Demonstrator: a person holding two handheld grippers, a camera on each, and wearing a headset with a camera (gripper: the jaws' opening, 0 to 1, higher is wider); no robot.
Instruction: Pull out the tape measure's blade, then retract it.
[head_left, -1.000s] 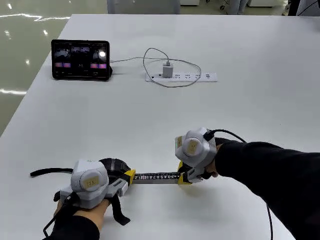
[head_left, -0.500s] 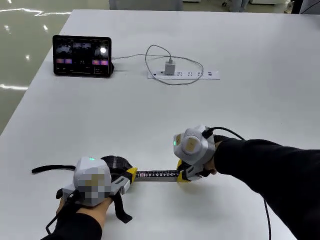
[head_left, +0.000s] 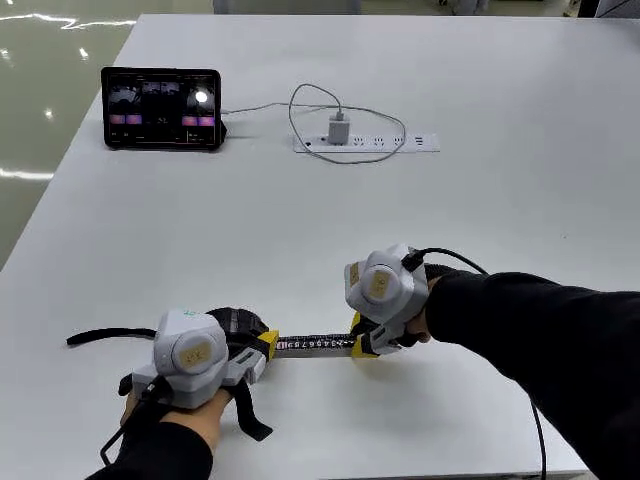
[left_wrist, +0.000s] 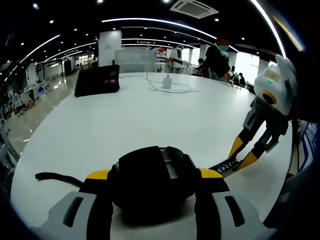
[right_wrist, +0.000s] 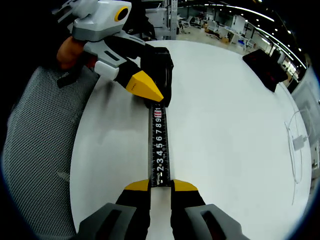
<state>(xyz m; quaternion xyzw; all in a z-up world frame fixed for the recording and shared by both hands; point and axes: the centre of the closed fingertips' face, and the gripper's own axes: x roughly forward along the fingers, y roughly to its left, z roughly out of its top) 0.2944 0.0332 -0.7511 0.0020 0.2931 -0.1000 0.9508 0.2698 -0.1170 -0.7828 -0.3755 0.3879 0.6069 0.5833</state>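
The black-cased tape measure (head_left: 235, 325) lies on the desk (head_left: 300, 230) near its front edge, left of centre. The blade (head_left: 315, 344) is partly extended, flat, parallel to that edge.

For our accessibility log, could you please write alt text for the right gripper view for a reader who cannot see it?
The right hand-held gripper, its yellow-tipped jaws shut, pinches the end of a dark numbered metal blade, which runs straight across the white tabletop to a black rounded tape measure case. The left hand-held gripper clamps that case.
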